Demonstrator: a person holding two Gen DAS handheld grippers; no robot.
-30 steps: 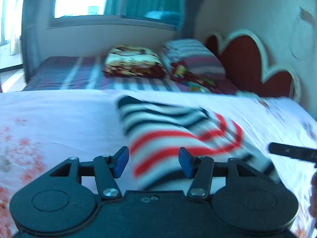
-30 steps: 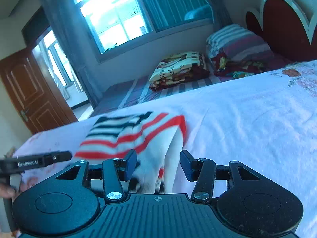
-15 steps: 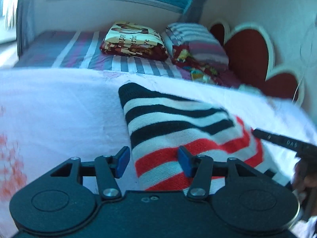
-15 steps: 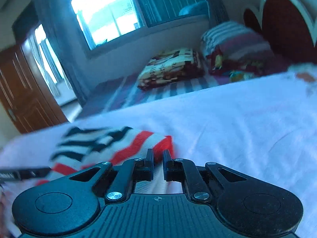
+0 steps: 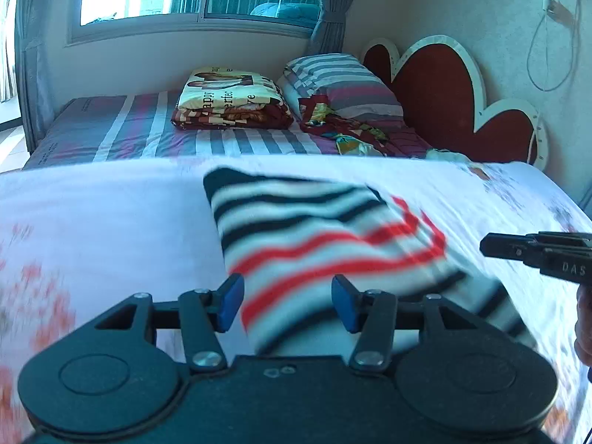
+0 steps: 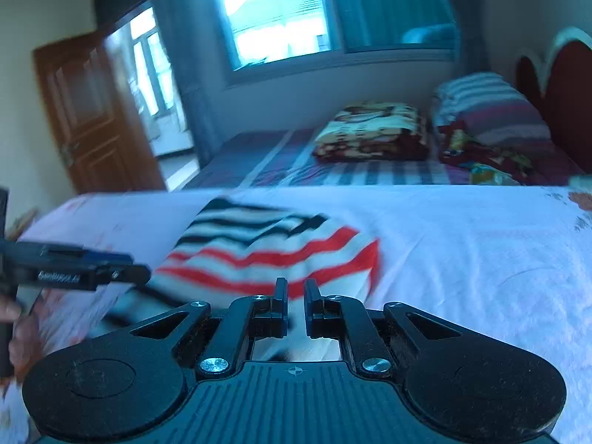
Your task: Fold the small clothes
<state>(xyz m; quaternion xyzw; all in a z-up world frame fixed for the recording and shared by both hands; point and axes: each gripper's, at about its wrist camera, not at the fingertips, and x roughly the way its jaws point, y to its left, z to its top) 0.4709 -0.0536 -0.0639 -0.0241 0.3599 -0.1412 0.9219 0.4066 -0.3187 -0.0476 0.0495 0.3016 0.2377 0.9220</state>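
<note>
Left wrist: striped garment [image 5: 318, 236] between (not touching) the parted fingers [image 5: 230, 301].

The left gripper [image 5: 286, 303] is pointing forward and downward with its blue pads [image 5: 230, 301] standing apart, nothing pressed between them. The right gripper [image 6: 294, 309] is angling downward with its jaws drawn nearly together, only a narrow slit showing. Part of a hand [image 6: 16, 327] is showing at the frame edge, left of that claw.

garment [image 5: 318, 236] on near bed [image 5: 92, 207] | pillow [image 5: 344, 81] right of folded blanket [image 5: 231, 100], far bed [image 5: 122, 129]
</note>
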